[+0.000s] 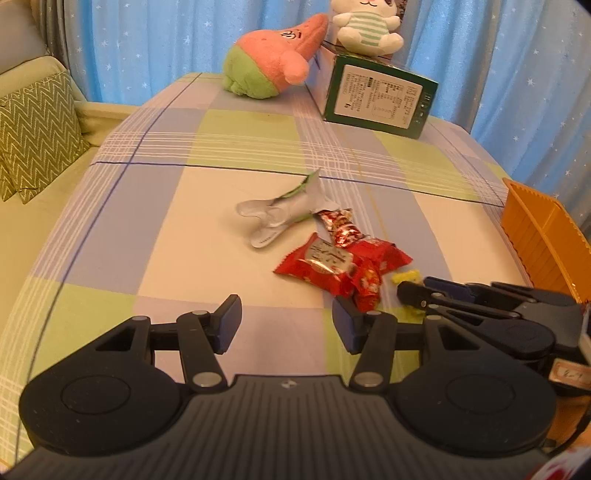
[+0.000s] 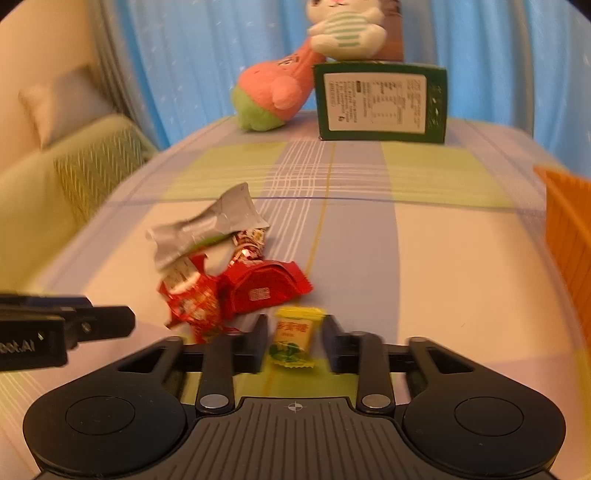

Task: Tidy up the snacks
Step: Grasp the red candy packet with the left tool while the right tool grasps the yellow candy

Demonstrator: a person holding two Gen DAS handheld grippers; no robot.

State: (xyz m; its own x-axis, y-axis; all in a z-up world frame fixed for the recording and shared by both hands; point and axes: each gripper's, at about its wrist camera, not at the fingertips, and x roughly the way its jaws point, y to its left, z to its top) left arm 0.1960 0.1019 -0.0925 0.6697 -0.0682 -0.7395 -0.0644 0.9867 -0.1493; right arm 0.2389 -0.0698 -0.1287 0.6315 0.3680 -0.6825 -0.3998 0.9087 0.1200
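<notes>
Left gripper (image 1: 287,325): held low over the checked tablecloth (image 1: 184,221), fingers spread wide with nothing between them, its right fingertip just beside the nearest red wrapper. Right gripper (image 2: 294,341): low and level, jaws parted either side of one small yellow candy packet (image 2: 293,338), gaps visible on both sides, so not yet clamped; in the left wrist view it enters from the right with its tips over the same yellow packet (image 1: 406,277). Snack pile, centre of table: one silver wrapper (image 1: 280,214), crumpled, farthest back; one large red packet (image 1: 325,264) in front of it; at least two smaller red foil-wrapped sweets (image 1: 341,225) overlapping it, exact count unclear. One orange basket (image 1: 543,240) at the right table edge, well apart from the pile. Far edge: one green box (image 1: 380,98), one pink-and-green plush (image 1: 273,62) leaning beside it, one white striped plush (image 1: 364,26) on top of the box. Open cloth lies left of the pile and between the pile and the basket.
</notes>
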